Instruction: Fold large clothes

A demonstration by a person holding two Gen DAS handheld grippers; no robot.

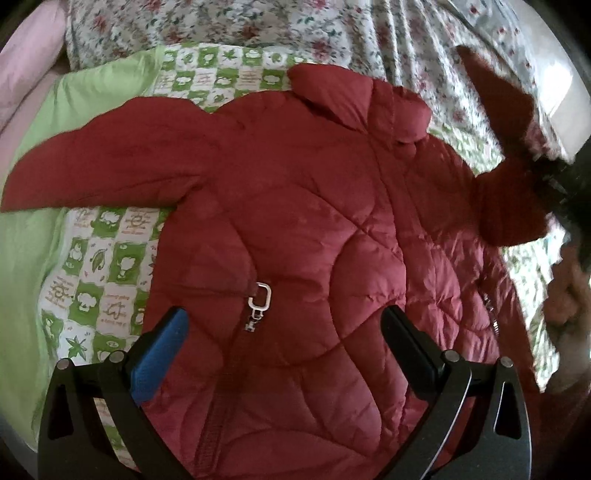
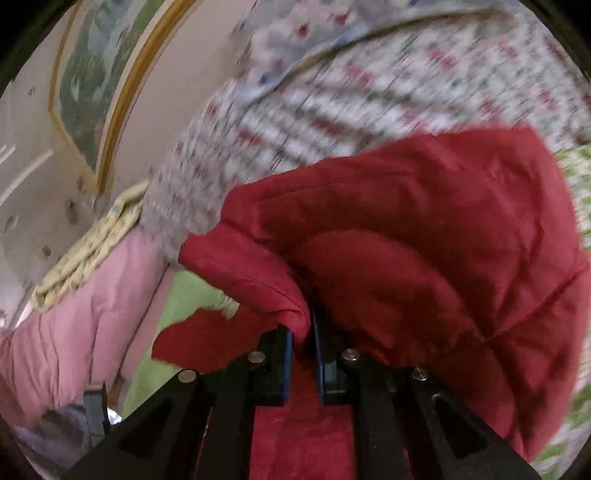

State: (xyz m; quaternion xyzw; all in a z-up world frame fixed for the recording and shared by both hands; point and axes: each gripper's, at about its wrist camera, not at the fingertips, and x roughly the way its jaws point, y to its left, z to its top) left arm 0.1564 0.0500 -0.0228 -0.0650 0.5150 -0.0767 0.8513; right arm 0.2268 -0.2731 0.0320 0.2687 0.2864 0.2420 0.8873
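A red quilted jacket (image 1: 295, 206) lies front up on the bed, collar at the far end, one sleeve (image 1: 103, 162) stretched out to the left. A silver zipper pull (image 1: 258, 299) sits near its middle. My left gripper (image 1: 284, 332) is open and empty, hovering just above the jacket's lower body. The jacket's other sleeve (image 1: 502, 177) is lifted at the right. In the right wrist view my right gripper (image 2: 303, 332) is shut on that red sleeve (image 2: 406, 240) and holds it raised off the bed.
A green and white checked quilt (image 1: 96, 280) lies under the jacket, with a plain green border (image 1: 26, 258) at the left. A floral bedspread (image 1: 258, 29) lies beyond. A pink cover (image 2: 74, 314) and a framed picture (image 2: 96, 74) are at the left.
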